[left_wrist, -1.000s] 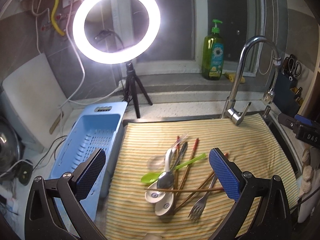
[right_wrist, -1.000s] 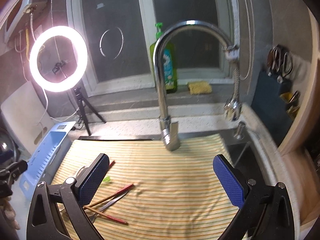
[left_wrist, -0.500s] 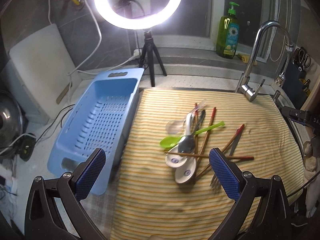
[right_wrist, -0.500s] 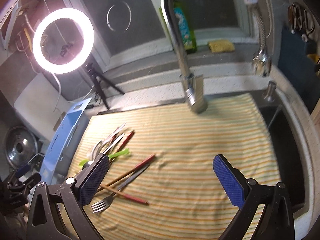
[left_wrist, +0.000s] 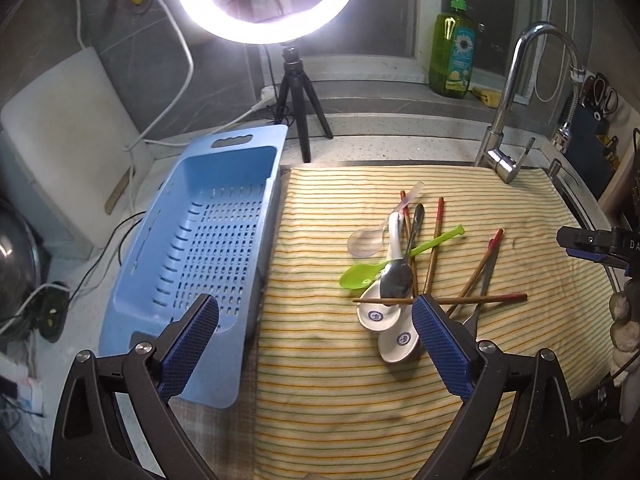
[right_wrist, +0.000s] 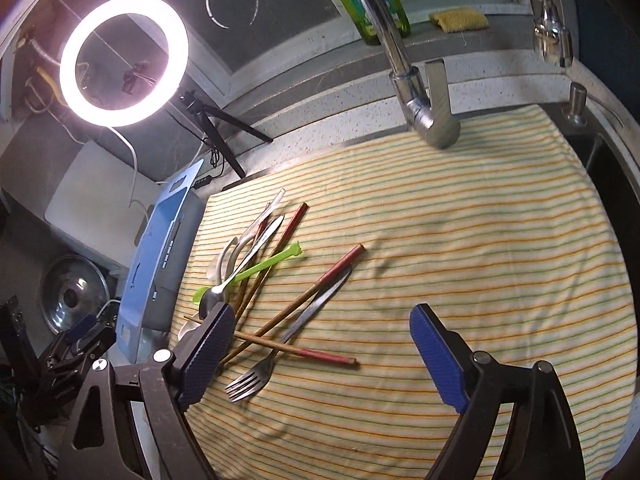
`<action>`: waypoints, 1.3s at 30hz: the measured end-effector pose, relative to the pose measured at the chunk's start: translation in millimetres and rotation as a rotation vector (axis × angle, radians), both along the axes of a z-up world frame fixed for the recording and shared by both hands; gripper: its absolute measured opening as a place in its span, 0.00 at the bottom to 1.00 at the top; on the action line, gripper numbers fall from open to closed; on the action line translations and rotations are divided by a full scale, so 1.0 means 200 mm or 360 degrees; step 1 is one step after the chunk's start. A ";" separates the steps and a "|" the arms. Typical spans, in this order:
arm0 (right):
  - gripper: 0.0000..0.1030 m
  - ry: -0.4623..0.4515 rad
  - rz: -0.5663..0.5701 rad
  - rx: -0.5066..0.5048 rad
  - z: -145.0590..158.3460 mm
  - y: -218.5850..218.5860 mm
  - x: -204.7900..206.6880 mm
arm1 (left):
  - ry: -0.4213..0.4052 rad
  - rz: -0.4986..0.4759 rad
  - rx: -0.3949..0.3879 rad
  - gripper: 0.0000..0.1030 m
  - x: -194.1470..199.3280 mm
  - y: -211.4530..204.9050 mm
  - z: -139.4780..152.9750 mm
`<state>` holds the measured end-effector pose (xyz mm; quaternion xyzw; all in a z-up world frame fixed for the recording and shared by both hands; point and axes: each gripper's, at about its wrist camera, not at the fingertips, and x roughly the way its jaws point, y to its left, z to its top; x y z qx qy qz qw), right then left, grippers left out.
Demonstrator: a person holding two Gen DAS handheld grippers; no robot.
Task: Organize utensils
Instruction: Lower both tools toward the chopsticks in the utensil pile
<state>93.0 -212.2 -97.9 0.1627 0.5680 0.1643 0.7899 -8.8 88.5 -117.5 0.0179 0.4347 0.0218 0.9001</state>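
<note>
- Left wrist view: left gripper [left_wrist: 316, 334], jaws spread wide though just narrowing a little, nothing between them; it hangs over the seam between the blue basket [left_wrist: 168, 256] and the striped cloth [left_wrist: 328, 392].
- Utensil heap, same view: on the cloth, right of the basket and apart from it. Green spoon [left_wrist: 362, 275], metal spoon [left_wrist: 397, 278] and two white ceramic spoons [left_wrist: 378, 312] lie with bowls toward the camera and handles fanning away to the upper right. A clear spoon [left_wrist: 364, 242] lies behind them.
- One chopstick [left_wrist: 440, 300] lies crosswise over the spoon bowls, long axis left to right.
- Right wrist view: right gripper [right_wrist: 320, 352], jaws apart and empty, likewise just closing in part; it is above the fork [right_wrist: 256, 372] and the crossed chopsticks [right_wrist: 304, 304].
- Fork, same view: tines toward the camera at lower left, handle running up and right alongside a red-tipped chopstick.
- Handling note, a judgement: take the topmost piece first, likely the crosswise chopstick or the fork. Set the finger pads across the shaft at right angles to its long axis, near mid-length, so it does not swing.
- Thin shafts lie flat on soft cloth; press down slightly before closing. Basket presumably receives the pieces.
</note>
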 end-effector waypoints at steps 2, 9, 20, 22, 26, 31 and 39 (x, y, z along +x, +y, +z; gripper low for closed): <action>0.82 0.0043 -0.0027 0.0046 -0.01 -0.01 0.00 | 0.0014 -0.0046 -0.0026 0.92 0.01 -0.02 -0.01; 0.55 0.0210 -0.0023 0.0169 -0.11 0.03 -0.03 | 0.0067 -0.0195 -0.0058 0.84 0.08 -0.08 -0.06; 0.46 0.0456 -0.0007 0.0322 -0.29 0.10 -0.06 | 0.0199 -0.0413 -0.0143 0.60 0.28 -0.16 -0.13; 0.45 0.0506 -0.0043 0.0347 -0.32 0.09 -0.06 | 0.0231 -0.0506 -0.0128 0.59 0.30 -0.23 -0.14; 0.44 0.0602 -0.0151 0.0416 -0.38 0.07 -0.06 | 0.0290 -0.0691 -0.0058 0.58 0.33 -0.33 -0.16; 0.43 0.0629 -0.0242 0.0428 -0.40 0.08 -0.07 | 0.0337 -0.0855 0.0031 0.58 0.38 -0.39 -0.19; 0.34 0.0670 -0.0547 0.0389 -0.42 0.07 -0.09 | 0.0449 -0.1162 0.0052 0.44 0.48 -0.52 -0.27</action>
